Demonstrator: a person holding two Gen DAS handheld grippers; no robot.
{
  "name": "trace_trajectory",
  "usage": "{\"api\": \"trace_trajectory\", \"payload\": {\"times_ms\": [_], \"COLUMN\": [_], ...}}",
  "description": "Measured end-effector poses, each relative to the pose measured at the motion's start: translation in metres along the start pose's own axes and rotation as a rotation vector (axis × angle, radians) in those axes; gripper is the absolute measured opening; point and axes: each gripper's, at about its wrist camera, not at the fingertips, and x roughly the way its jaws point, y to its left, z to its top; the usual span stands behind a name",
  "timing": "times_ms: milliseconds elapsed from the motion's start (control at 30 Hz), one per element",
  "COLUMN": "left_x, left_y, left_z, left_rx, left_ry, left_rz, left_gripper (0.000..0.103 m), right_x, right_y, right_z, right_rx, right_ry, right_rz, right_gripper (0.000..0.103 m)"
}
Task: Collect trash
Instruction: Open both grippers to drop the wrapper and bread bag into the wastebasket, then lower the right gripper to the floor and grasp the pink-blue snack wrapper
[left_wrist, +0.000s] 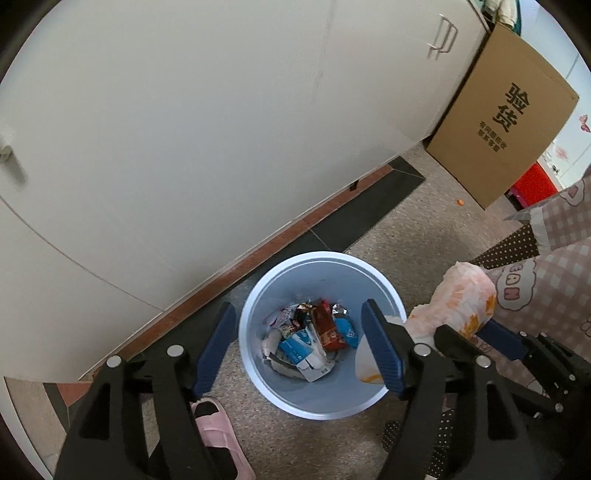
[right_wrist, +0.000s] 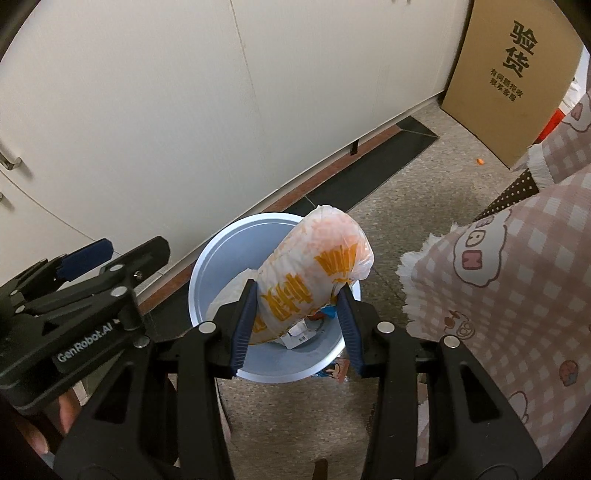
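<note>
Left claw (left_wrist: 299, 345) hangs spread wide over the bin (left_wrist: 258, 295), nothing between its blue pads (left_wrist: 216, 347); the bin's mouth sits framed in the gap. To its right, the right claw (right_wrist: 297, 325) pinches a white bag (right_wrist: 314, 273) with orange print, pads (right_wrist: 243, 325) pressed against the bag's near end. The bag's far end juts up and away, over the bin's (right_wrist: 207, 266) right half.

Seen from the left wrist, the bin's contents show plainly: a blue-and-white carton (left_wrist: 301, 349), a red carton (left_wrist: 328, 326) and crumpled wrappers (left_wrist: 291, 317). The bag (left_wrist: 458, 306) appears there at the right, just beyond the bin's rim.

Seen from the right wrist, the bag hides most of that litter, and the left claw (right_wrist: 86, 254) shows at the left edge beside the bin. A cardboard box (right_wrist: 517, 81) stands far right against the cabinet (right_wrist: 147, 110).
</note>
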Motion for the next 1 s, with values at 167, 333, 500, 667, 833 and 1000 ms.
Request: {"api": "trace_trajectory", "payload": {"times_ms": [167,333,500,667,833,1000], "left_x": [-0.001,-0.002,-0.001,0.001,0.006,0.013], "left_y": [0.014,0.024,0.032,0.033,0.032,0.029], "left_z": [0.001,0.000,0.001,-0.002,-0.003,-0.014], "left_rx": [-0.032,-0.055,-0.074,-0.079,-0.072,-0.074], "left_ry": [0.013,0.021,0.031,0.043,0.057,0.090], "left_rz": [0.014,0.023,0.021,0.026,0.028,0.023], "left_gripper": [0.069,0.069,0.069,0.070,0.070,0.070], "right_x": [0.003,0.007,0.013,0.017,0.017,0.014], "right_y": [0.005,0.007,0.006,0.002,-0.004,-0.016], "right_z": [0.004,0.008,0.010,0.008,0.001,-0.012], "right_rx": [0.012,0.029,0.064,0.098,0.116,0.159], "right_ry": [-0.006,-0.012,-0.012,-0.003,0.007,0.021], "right_rz": [0.011,0.036,0.084,0.097,0.100,0.102], "right_gripper": [0.043,0.049,0.059,0.063,0.063,0.063]}}
